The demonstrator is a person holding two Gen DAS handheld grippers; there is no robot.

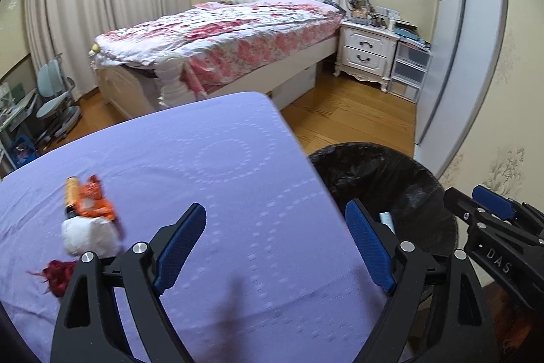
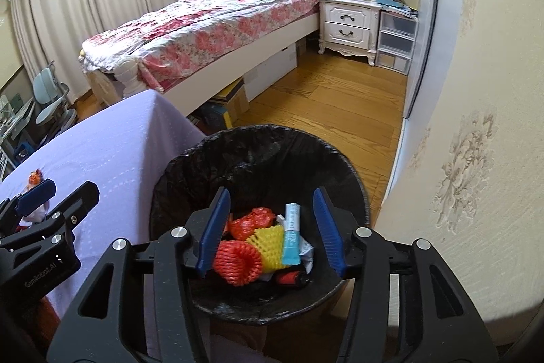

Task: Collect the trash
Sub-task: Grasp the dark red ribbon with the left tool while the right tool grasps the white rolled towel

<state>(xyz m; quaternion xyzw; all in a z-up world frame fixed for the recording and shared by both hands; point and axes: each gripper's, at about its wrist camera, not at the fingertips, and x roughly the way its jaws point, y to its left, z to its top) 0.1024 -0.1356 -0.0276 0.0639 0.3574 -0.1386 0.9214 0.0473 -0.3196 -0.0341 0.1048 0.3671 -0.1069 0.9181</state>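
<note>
My left gripper [image 1: 276, 205] hangs open over the purple-covered table [image 1: 221, 159] with nothing between its fingers. To its left on the cloth lie an orange wrapper [image 1: 93, 199], a yellow tube [image 1: 72, 193], a white crumpled tissue [image 1: 88, 235] and a red scrap [image 1: 57, 274]. My right gripper [image 2: 272, 193] is open above the black-lined bin [image 2: 272, 130], gripping nothing. In the bin lie an orange foam net [image 2: 238, 264], a yellow foam net [image 2: 268, 244], a light blue tube [image 2: 291, 233] and a red-orange bag [image 2: 251, 220]. The bin [image 1: 374, 152] stands just off the table's right edge.
A bed with a pink floral cover [image 2: 204, 33] stands beyond the table, with boxes [image 2: 231, 101] under it. A white nightstand [image 2: 346, 22] and plastic drawers [image 2: 396, 39] sit at the back. A papered wall [image 2: 459, 159] runs close on the right. A desk chair [image 1: 56, 91] is far left.
</note>
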